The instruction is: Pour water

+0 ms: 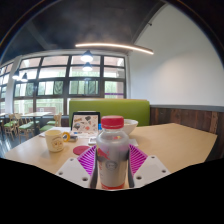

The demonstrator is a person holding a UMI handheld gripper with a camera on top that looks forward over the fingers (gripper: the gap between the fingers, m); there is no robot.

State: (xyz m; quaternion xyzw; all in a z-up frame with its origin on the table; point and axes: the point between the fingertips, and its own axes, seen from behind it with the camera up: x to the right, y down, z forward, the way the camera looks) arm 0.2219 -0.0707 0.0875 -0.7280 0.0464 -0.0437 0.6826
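Low in the frame's centre, the gripper (pixel 113 163) holds a clear water bottle (pixel 112 155) with a red cap (pixel 113 124), its pink pads (pixel 87 157) apparently pressing both sides. Bottle stands upright over a pale wooden table (pixel 180 140). At centre left sits a yellow mug (pixel 54 140), well apart. Judged stage: bottle grasped, pouring not begun. Next, carry it leftward over the mug and tilt.

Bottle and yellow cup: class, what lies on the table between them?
In the gripper view, the table is bare between the red-capped bottle, held between the claw's fingers, and the yellow cup.
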